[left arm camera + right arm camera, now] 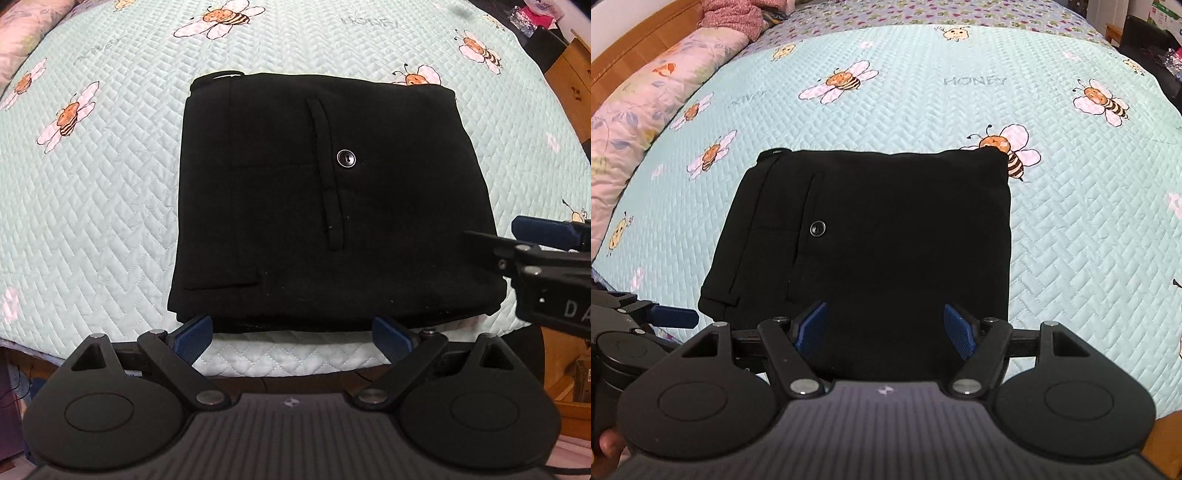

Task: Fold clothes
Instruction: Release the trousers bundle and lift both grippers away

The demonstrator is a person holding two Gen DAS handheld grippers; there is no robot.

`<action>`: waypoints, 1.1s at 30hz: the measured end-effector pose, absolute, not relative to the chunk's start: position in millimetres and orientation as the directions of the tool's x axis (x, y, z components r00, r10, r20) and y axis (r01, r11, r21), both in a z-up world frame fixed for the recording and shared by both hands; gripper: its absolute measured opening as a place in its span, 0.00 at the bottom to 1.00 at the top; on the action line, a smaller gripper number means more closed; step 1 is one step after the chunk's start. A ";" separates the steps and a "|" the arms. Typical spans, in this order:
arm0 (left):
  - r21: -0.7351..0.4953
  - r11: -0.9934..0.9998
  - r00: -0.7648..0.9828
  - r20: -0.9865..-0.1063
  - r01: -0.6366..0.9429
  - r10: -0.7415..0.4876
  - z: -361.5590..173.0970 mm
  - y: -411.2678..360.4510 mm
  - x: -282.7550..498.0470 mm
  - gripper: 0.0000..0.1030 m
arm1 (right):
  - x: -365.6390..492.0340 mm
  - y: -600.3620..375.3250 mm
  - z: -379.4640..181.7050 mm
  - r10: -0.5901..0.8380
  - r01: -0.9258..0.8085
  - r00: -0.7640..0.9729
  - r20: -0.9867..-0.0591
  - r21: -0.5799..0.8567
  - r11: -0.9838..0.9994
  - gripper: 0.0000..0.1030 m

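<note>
Trousers [332, 206], black, lie folded into a compact rectangle at the near edge of the bed [110, 177]; folding looks done, perhaps tidying left. Left tool [291, 332] at six o'clock and right tool [882, 328] both gape wide, holding nothing

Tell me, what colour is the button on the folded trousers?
Black and shiny, like the trousers themselves. The button shows best in the left wrist view.

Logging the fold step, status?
Left gripper open, empty. Right gripper open, empty, above near edge. Black trousers folded square on bee quilt. Nothing in the way.
</note>
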State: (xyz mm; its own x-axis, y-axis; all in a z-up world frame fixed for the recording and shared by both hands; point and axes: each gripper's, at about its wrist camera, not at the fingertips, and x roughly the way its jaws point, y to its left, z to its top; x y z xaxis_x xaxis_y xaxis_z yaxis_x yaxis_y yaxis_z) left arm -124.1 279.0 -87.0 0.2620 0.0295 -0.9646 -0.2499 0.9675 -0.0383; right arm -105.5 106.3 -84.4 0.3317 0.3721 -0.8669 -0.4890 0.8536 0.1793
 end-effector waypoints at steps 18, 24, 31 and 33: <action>-0.038 0.973 0.266 -0.964 -0.229 0.025 -85.3 275.4 -123.3 0.94 | -108.7 115.0 -93.4 0.366 -0.512 0.273 -0.890 0.188 0.838 0.69; -0.035 0.974 0.271 -0.962 -0.223 0.027 -83.8 275.2 -122.8 0.94 | -106.6 112.4 -94.1 0.371 -0.511 0.268 -0.889 0.195 0.837 0.69; -0.038 0.975 0.273 -0.962 -0.219 0.024 -83.4 274.0 -122.7 0.94 | -106.4 112.0 -95.4 0.384 -0.507 0.257 -0.887 0.215 0.835 0.69; -0.041 0.975 0.274 -0.961 -0.218 0.021 -83.8 273.8 -122.9 0.94 | -106.4 111.2 -96.0 0.390 -0.504 0.254 -0.885 0.223 0.834 0.69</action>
State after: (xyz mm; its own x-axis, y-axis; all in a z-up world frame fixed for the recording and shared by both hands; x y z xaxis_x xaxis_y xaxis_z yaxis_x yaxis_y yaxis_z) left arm -122.9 273.8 -83.8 0.2743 0.0213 -0.9614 -0.2185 0.9750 -0.0407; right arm -106.4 111.2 -96.0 0.2539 0.3901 -0.8851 -0.5040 0.8344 0.2232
